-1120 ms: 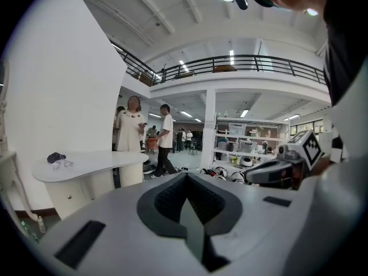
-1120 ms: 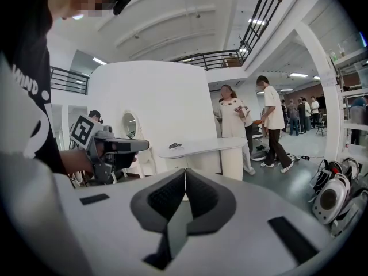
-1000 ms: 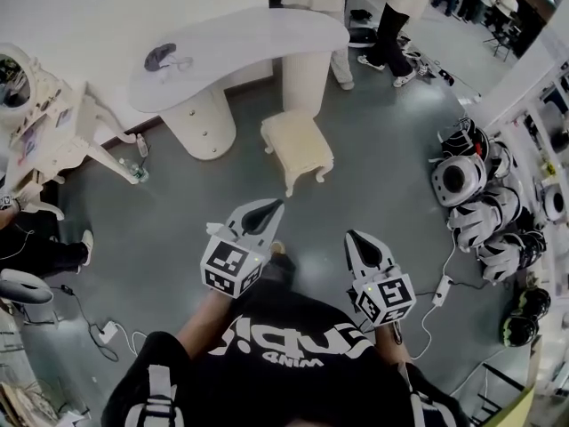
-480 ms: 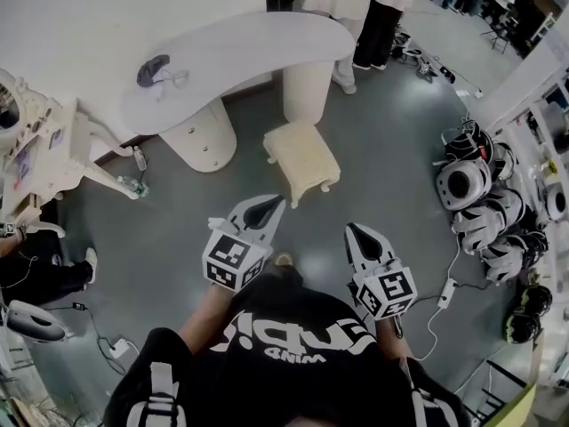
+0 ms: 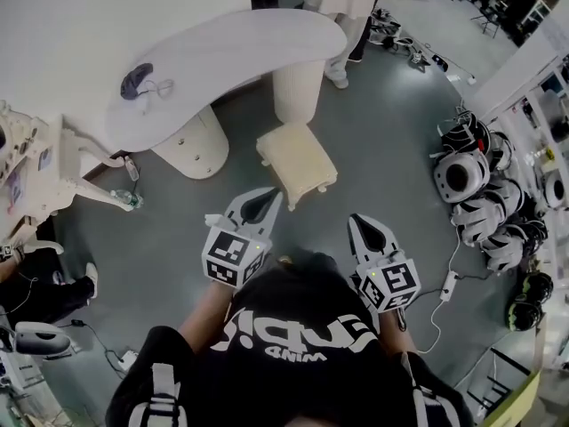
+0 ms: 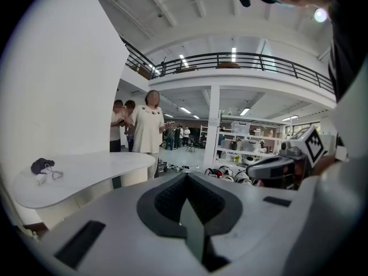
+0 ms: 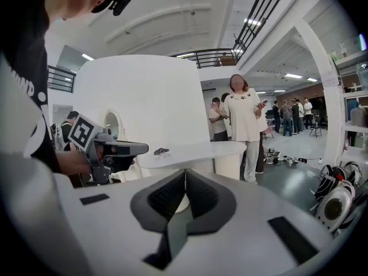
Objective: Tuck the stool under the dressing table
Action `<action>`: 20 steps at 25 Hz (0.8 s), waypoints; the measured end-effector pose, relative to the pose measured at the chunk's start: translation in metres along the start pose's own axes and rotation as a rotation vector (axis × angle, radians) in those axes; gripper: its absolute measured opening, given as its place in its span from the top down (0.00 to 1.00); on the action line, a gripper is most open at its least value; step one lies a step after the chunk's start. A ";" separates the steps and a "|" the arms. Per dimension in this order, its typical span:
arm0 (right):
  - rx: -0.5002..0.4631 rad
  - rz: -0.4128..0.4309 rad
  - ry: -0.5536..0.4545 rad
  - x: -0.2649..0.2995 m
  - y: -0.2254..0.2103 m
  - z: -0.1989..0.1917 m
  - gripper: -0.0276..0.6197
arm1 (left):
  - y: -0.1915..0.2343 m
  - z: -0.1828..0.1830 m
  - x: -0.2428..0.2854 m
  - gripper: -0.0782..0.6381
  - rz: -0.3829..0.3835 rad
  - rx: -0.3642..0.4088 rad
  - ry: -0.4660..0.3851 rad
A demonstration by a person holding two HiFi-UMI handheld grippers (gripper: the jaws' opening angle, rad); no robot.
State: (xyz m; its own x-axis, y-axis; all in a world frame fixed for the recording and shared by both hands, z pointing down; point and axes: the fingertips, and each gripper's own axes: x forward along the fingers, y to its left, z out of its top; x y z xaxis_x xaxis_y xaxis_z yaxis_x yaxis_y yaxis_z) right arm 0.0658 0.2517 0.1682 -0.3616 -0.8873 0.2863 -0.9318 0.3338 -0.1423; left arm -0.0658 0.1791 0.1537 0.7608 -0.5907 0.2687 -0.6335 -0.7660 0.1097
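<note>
Both jaws clenched and empty; the stool stands out in front of the counter.

Nearest us, our left gripper [image 5: 269, 199] and right gripper [image 5: 357, 224] point forward over the grey, glossy floor [image 5: 391, 140], each pair of dark ribbed jaws pressed together with nothing between them. Just beyond the left gripper's tip, apart from it, we see the stool [image 5: 298, 154]: cream, with a squarish padded seat and short curved legs. It stands on the floor in front of the counter [image 5: 240, 56], close to the ribbed cylindrical pedestal [image 5: 296, 92] and outside the top's edge. The counter is smooth, white and kidney-shaped, its other end on a rounded pedestal with small knobs [image 5: 189, 145]. A small dark object with a thin pale cord [image 5: 133, 80] lies on it. Far right, white rounded shells [image 5: 458, 176] are heaped on the floor.
</note>
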 end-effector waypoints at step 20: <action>-0.106 0.170 -0.028 0.120 -0.071 0.072 0.92 | 0.066 0.033 0.096 0.88 0.072 -0.028 -0.011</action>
State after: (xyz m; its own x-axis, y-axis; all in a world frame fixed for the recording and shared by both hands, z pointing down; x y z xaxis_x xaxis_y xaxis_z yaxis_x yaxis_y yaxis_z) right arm 0.0907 0.0983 0.1447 -0.5146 -0.8231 0.2401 -0.8558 0.5102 -0.0851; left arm -0.0301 0.0637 0.1555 0.7148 -0.6466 0.2664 -0.6899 -0.7142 0.1176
